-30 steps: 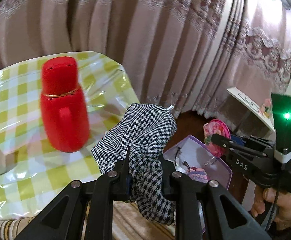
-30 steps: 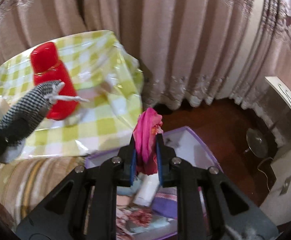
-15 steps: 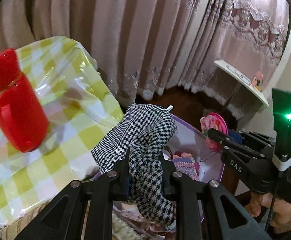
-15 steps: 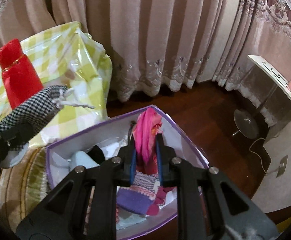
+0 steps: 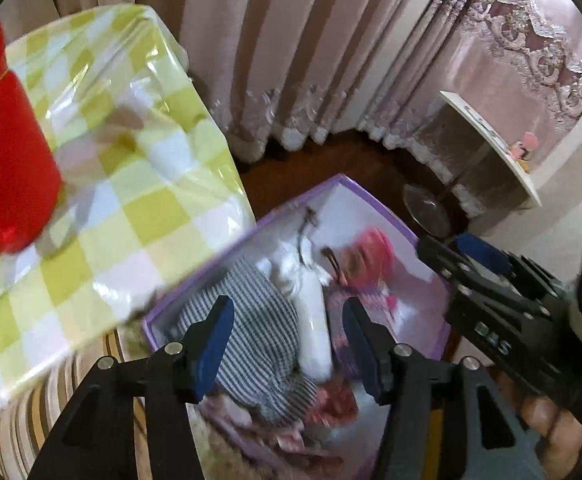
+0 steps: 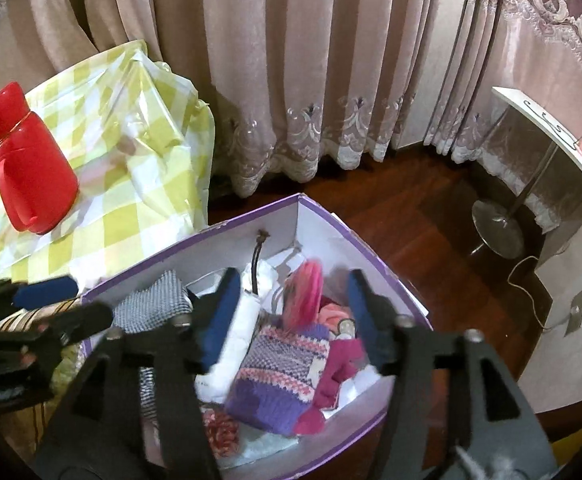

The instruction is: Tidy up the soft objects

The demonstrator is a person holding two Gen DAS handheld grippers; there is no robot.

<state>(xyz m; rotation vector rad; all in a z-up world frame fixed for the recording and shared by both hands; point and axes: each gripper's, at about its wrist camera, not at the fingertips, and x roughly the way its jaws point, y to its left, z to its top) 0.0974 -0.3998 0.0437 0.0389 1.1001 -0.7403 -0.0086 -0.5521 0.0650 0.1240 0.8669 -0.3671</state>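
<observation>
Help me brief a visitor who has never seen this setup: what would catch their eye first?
Probably the purple box on the floor, crammed with soft things: a checked cloth at its left, a bright pink cloth in the middle, a striped knit piece in front. Both grippers, left and right, hang open above it. A red flask stands on the checked tablecloth to the left.

Purple box (image 6: 247,224) open-topped but crowded with soft items (image 6: 283,364) — table edge (image 6: 195,184) left, bare floor (image 6: 423,216) right and far.
</observation>
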